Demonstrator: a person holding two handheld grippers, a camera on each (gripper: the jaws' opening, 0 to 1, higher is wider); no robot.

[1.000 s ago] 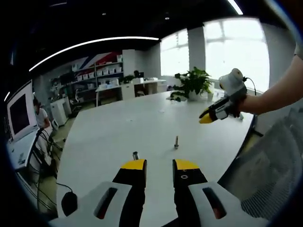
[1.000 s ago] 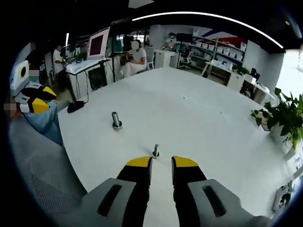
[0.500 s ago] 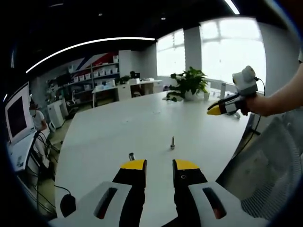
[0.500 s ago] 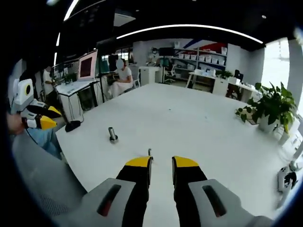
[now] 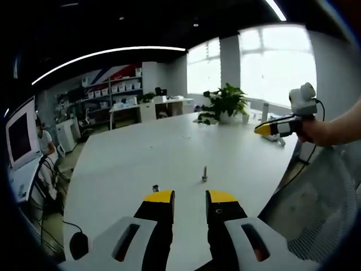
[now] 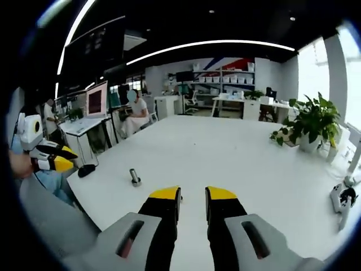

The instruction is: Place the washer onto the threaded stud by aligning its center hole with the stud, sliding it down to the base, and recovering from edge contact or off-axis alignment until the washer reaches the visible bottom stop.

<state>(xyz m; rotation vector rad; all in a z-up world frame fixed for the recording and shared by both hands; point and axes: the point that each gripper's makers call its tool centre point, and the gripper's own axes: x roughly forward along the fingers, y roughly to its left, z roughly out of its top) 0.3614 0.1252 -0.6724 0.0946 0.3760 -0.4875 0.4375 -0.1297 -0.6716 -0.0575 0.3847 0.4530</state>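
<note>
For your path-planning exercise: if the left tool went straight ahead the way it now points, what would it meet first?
Probably the white table. The left tool points between two small upright metal pieces and may pass between them; depth is unclear.

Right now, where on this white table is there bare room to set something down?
The broad middle of the white table is bare, from the stud across to the potted plant. In the left gripper view, the stretch beyond the small bolt toward the plant is bare too. The near edge is tighter: the stud, bolt and both tools cluster there.
</note>
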